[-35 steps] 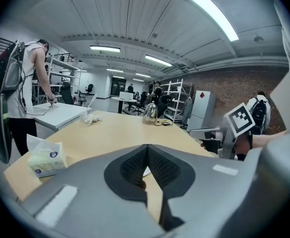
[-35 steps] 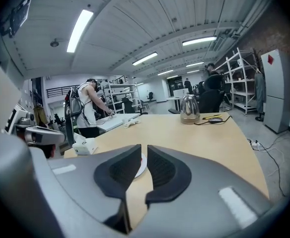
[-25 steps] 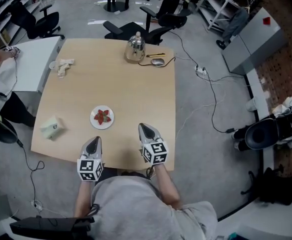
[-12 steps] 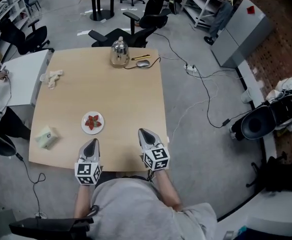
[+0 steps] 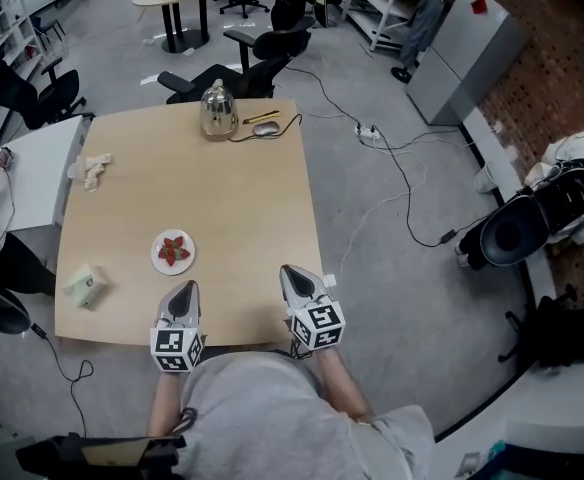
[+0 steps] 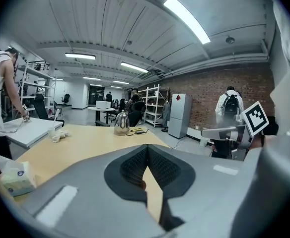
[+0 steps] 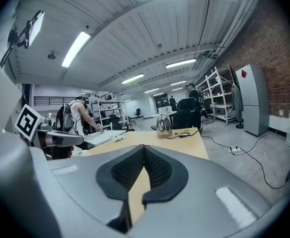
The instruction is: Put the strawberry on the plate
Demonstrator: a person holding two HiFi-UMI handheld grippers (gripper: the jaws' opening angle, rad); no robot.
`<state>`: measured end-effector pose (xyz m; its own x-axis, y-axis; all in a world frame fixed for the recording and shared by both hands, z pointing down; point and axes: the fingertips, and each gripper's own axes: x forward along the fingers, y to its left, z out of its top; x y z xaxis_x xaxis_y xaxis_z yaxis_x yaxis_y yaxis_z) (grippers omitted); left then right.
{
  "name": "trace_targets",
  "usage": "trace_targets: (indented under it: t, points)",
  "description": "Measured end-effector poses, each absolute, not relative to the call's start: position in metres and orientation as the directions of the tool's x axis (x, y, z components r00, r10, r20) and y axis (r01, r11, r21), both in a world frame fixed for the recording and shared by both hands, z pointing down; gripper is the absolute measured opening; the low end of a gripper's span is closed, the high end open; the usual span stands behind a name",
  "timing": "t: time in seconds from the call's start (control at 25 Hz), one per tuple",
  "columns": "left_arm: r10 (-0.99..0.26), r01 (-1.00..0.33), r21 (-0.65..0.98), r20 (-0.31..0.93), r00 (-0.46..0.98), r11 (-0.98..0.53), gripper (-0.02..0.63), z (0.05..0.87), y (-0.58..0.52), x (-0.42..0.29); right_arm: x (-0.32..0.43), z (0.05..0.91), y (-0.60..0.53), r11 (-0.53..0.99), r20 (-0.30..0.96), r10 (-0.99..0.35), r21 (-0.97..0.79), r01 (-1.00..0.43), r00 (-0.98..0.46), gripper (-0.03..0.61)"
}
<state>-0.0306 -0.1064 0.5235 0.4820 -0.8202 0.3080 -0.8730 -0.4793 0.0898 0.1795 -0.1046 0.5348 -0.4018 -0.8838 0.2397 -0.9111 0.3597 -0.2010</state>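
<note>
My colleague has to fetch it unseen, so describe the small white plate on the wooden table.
On the square light wooden table, look just ahead of the left gripper. The small round white plate is the only dish there, holding a red strawberry, right of a pale tissue pack.

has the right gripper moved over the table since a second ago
Yes. The right gripper has drifted toward the right edge of the light wooden table, nearer its front corner.

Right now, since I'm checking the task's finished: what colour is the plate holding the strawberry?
The plate is plain white; the head view shows it best.
</note>
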Motion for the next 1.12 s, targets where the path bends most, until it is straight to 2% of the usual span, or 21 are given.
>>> trace_targets:
  t: [1.12]
  points:
    - [-0.828, -0.871, 0.053, 0.288, 0.481, -0.488, 0.020, 0.517, -0.110, -0.033, 0.170, 0.540, -0.103, 0.380, 0.224, -0.882, -0.181, -0.907, -0.415, 0.006]
